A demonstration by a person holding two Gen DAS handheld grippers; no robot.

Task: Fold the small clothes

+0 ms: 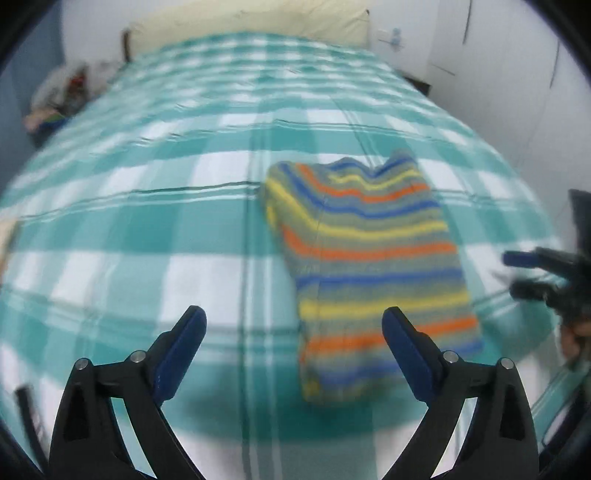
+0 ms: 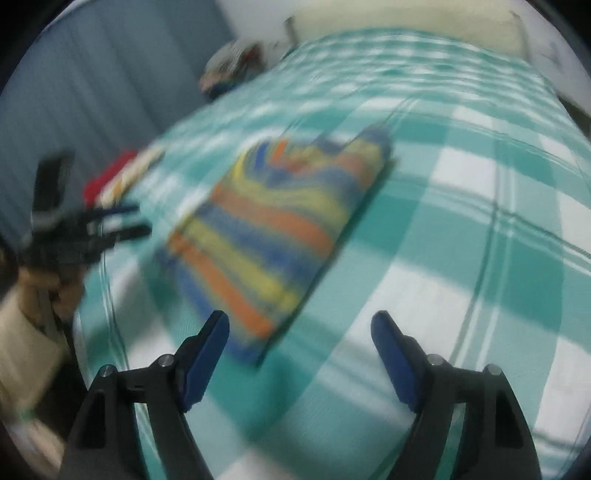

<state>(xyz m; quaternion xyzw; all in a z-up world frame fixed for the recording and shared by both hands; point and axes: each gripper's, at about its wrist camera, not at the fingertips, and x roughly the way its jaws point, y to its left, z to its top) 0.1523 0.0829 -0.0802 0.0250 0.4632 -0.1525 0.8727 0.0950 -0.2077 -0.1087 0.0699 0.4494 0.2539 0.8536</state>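
A small striped garment [image 1: 365,254], in orange, yellow, blue and grey bands, lies folded into a narrow rectangle on the teal-and-white checked bedspread [image 1: 147,206]. My left gripper [image 1: 293,319] hovers open above the bed just near of the garment's lower edge, nothing between its fingers. In the right wrist view the same garment [image 2: 273,225] lies ahead and to the left of my right gripper [image 2: 301,325], which is open and empty over the bedspread [image 2: 461,236]. Each gripper shows at the other view's edge: the right gripper [image 1: 517,271] and the left gripper [image 2: 142,221], held by a hand.
A cream pillow [image 1: 251,22] lies at the head of the bed. A pile of clothes [image 1: 59,96] sits beside the bed's far left corner. Red and cream folded items [image 2: 118,177] lie on the bed left of the garment. A white wall and door [image 1: 498,66] stand at right.
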